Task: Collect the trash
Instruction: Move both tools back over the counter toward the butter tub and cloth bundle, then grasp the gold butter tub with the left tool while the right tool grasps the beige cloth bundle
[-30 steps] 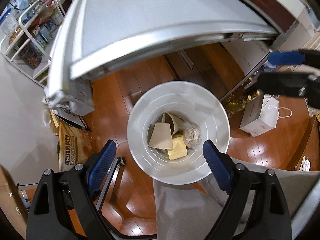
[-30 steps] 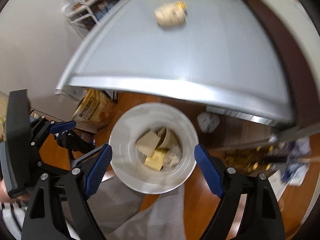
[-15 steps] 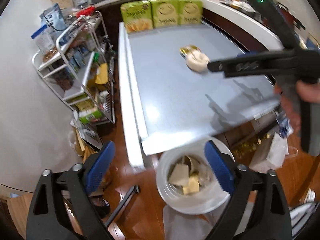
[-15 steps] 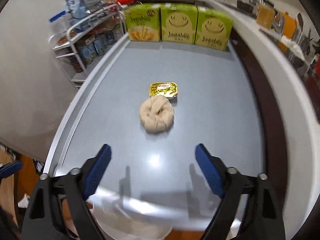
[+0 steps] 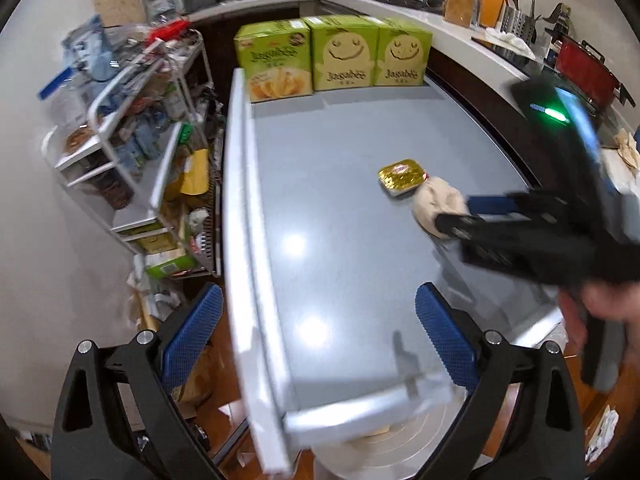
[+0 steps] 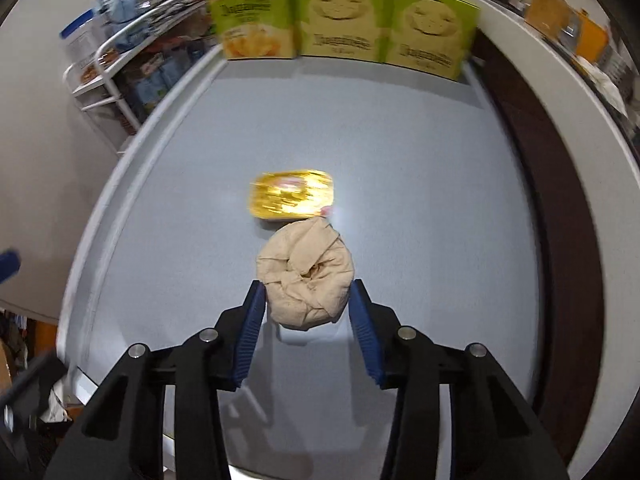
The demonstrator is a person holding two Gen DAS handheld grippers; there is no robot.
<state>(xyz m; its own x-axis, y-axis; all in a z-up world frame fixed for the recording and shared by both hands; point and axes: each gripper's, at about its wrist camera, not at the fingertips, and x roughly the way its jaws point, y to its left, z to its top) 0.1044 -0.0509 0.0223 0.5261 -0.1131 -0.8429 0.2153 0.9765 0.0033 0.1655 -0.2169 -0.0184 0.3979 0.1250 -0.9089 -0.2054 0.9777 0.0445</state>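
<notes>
A crumpled beige paper ball (image 6: 308, 268) lies on the grey table (image 6: 420, 160), touching a gold foil tray (image 6: 292, 198) just behind it. My right gripper (image 6: 306, 296) is closing on the ball, and its blue pads (image 6: 252, 320) press on both sides. From the left wrist view the ball (image 5: 434, 200) and foil tray (image 5: 402, 176) sit at the right, with the right gripper (image 5: 452, 216) reaching in from the right, a hand behind it. My left gripper (image 5: 316, 304) hangs open above the table's near edge, holding nothing. The white bin (image 5: 400, 448) shows below that edge.
Three green snack boxes (image 5: 332, 58) stand along the table's far edge. A wire rack (image 5: 132, 140) full of packets stands left of the table. A white counter (image 5: 460, 20) with kitchen items curves behind and to the right.
Both grippers left the spot over the bin and came up over the table. The right gripper reached the paper ball and its jaws narrowed onto it. The left jaws widened a little.
</notes>
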